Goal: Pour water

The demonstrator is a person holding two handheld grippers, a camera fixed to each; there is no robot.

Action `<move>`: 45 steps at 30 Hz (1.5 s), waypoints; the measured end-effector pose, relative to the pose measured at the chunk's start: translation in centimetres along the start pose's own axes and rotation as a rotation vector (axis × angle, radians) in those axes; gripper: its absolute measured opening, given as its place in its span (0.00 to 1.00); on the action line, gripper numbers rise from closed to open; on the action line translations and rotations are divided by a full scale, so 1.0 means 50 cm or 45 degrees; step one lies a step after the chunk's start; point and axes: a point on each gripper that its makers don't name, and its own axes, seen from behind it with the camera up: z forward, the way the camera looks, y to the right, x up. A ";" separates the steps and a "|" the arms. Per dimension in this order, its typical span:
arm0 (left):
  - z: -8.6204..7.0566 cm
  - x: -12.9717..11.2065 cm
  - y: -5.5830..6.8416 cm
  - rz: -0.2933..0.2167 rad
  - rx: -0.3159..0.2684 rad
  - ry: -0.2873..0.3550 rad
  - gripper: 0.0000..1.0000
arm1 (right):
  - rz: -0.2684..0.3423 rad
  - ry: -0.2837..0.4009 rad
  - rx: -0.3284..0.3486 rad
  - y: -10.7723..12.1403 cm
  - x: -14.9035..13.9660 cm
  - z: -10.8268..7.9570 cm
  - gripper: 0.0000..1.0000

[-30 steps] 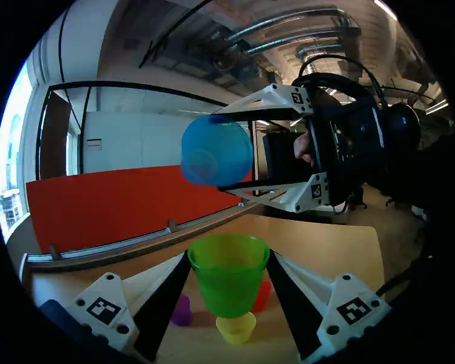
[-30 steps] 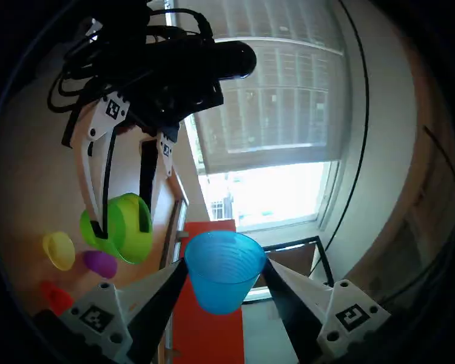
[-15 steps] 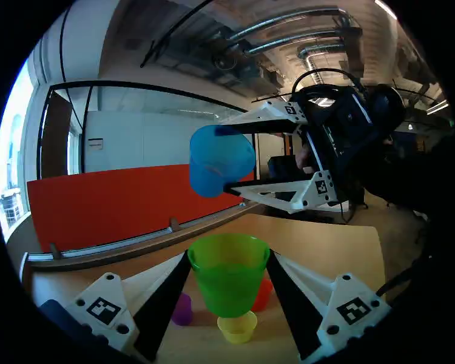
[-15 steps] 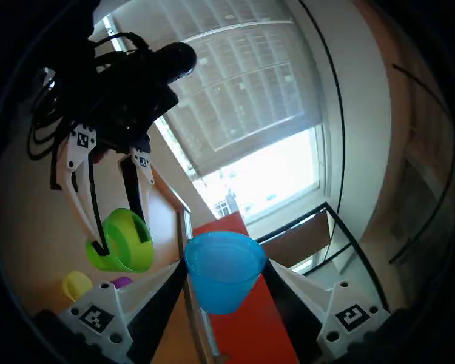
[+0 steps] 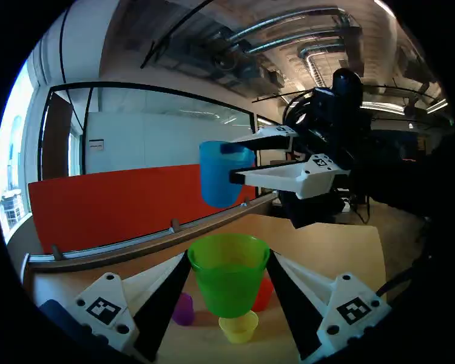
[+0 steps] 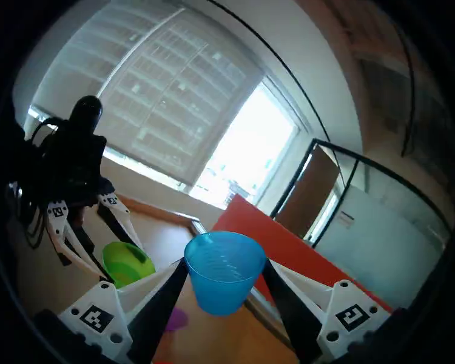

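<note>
Above the table (image 5: 333, 242), a blue cup (image 5: 221, 173) hangs nearly upright, higher than a green cup (image 5: 229, 282).
The right gripper (image 6: 224, 267) clamps the blue cup; the left gripper (image 5: 227, 261) clamps the green cup. A yellow cup (image 5: 238, 326), purple cup (image 5: 183, 308) and red cup (image 5: 262, 294) stand beneath.

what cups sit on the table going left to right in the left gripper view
purple cup → yellow cup → red cup, which is half hidden behind the green cup
</note>
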 end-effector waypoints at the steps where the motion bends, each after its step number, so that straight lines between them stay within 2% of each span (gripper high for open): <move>1: 0.000 0.000 -0.001 -0.001 0.001 0.000 0.88 | 0.051 -0.006 0.004 0.000 -0.003 -0.002 0.92; 8: -0.004 0.002 0.000 0.004 0.003 -0.002 0.88 | 0.371 -0.046 0.028 0.000 -0.024 -0.012 0.92; 11: -0.005 0.003 0.002 0.006 0.002 -0.001 0.88 | 0.456 -0.071 0.038 0.003 -0.037 -0.016 0.92; 16: -0.005 0.002 0.002 0.009 0.004 -0.003 0.88 | 0.532 -0.101 0.044 0.005 -0.050 -0.023 0.92; 24: -0.006 0.000 0.000 0.012 0.007 -0.009 0.88 | 0.586 -0.169 0.064 -0.002 -0.081 -0.034 0.92; 45: -0.006 -0.004 -0.004 0.008 0.008 -0.034 0.88 | 0.553 -0.263 0.107 -0.025 -0.115 -0.058 0.92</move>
